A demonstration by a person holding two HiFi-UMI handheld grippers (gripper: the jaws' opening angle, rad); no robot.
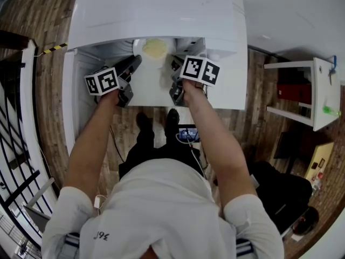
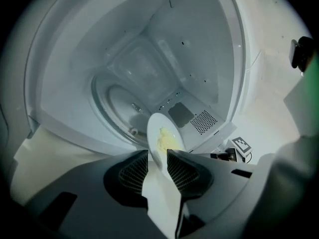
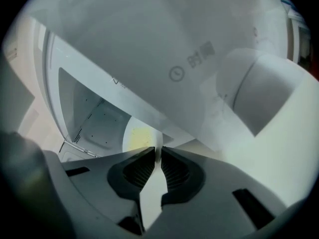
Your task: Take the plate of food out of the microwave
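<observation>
Plate (image 1: 141, 46) with yellow food (image 1: 154, 48) sits at the mouth of the open white microwave (image 1: 156, 15), and we see it tilted in front of the cavity in the left gripper view. Left gripper (image 2: 157, 156) has its jaws spread, plate rim (image 2: 155, 133) between them with a gap we can see on either side. Right gripper (image 3: 158, 151) has its jaws nearly together, pinching the plate's near edge (image 3: 130, 133); we see both grippers reaching in side by side in the head view.
</observation>
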